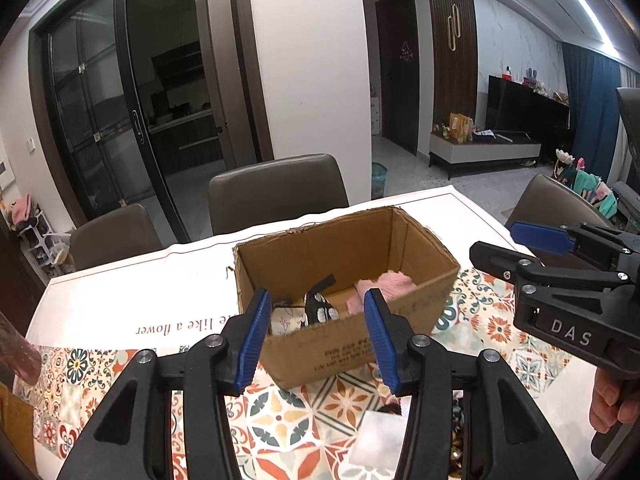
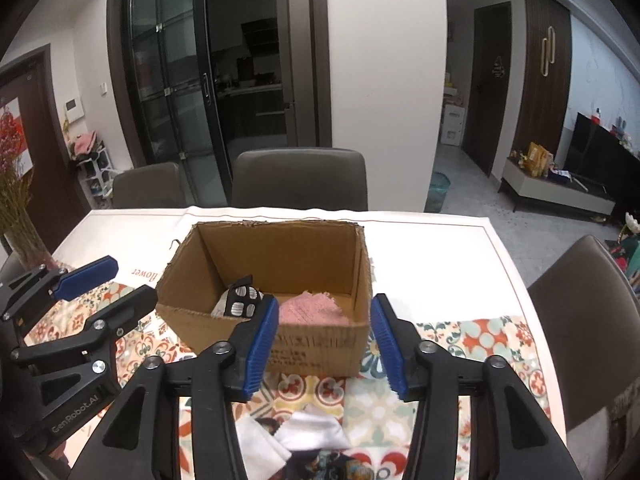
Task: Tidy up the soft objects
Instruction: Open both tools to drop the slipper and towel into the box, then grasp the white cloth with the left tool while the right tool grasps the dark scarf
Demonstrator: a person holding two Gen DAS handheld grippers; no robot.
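An open cardboard box (image 1: pixel 320 248) (image 2: pixel 280 252) stands on the patterned tablecloth. Inside it lie a pink fuzzy cloth (image 1: pixel 392 284) (image 2: pixel 308 312) and a black item with white-grey pads (image 1: pixel 320 308) (image 2: pixel 242 302). My left gripper (image 1: pixel 318 340) (image 2: pixel 108 292) hovers open over the box's near wall, nothing between its blue pads. My right gripper (image 2: pixel 326 344) (image 1: pixel 516 246) is also open and empty, just right of the left one and in front of the box. A white cloth (image 2: pixel 316 428) (image 1: pixel 376 436) and a dark patterned fabric (image 2: pixel 332 464) lie on the table below the grippers.
Grey-brown chairs (image 1: pixel 276 192) (image 2: pixel 588 320) stand along the far side and right end of the table. A vase of dried stems (image 2: pixel 16 208) stands at the table's left end. The white part of the tablecloth (image 1: pixel 140 292) stretches left of the box.
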